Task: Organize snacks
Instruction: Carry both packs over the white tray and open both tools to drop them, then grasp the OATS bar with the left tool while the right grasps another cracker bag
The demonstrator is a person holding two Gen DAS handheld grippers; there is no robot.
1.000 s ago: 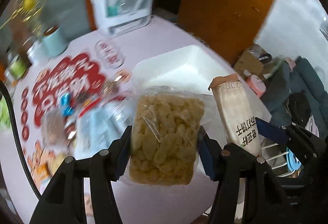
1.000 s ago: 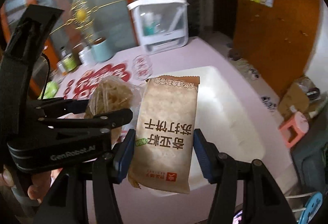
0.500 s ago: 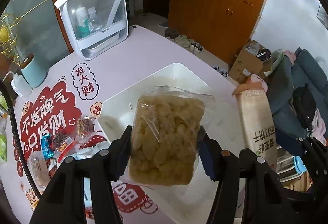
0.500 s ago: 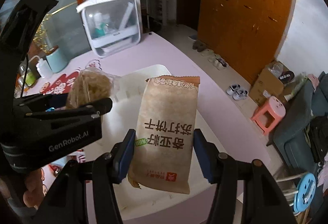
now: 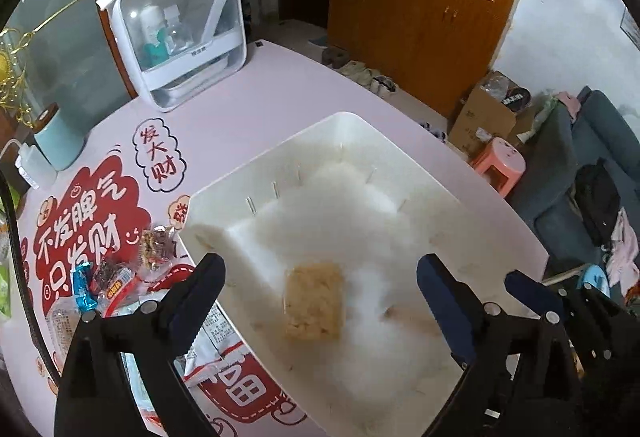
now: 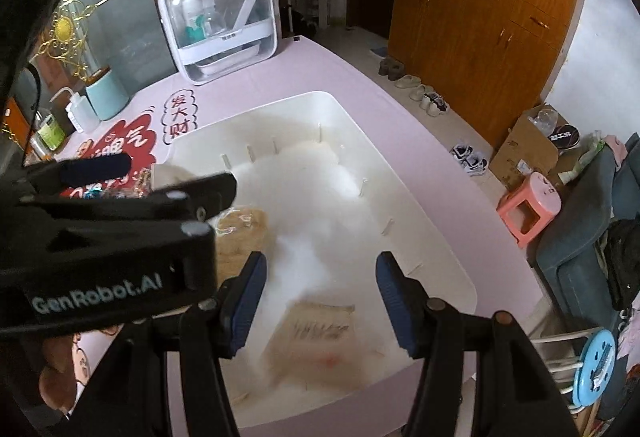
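A white bin (image 5: 264, 165) stands on the pink table; it also shows in the right wrist view (image 6: 280, 105). A clear bag of yellow puffed snacks (image 5: 314, 301) lies inside it, below my left gripper (image 5: 320, 273), which is open and empty. The same bag (image 6: 240, 237) shows in the right wrist view, partly hidden behind the left gripper's body. A tan cracker packet (image 6: 316, 341) lies in the bin, blurred, under my right gripper (image 6: 320, 281), which is open and empty.
Several loose snack packets (image 5: 120, 277) lie on the red-printed table mat left of the bin. A white transparent storage case (image 5: 180, 37) stands at the table's back. A teal cup (image 5: 60, 145) and a squeeze bottle (image 6: 80, 113) stand at the far left.
Both grippers have opened. The puffed snack bag and the cracker packet have dropped from them into the white bin.
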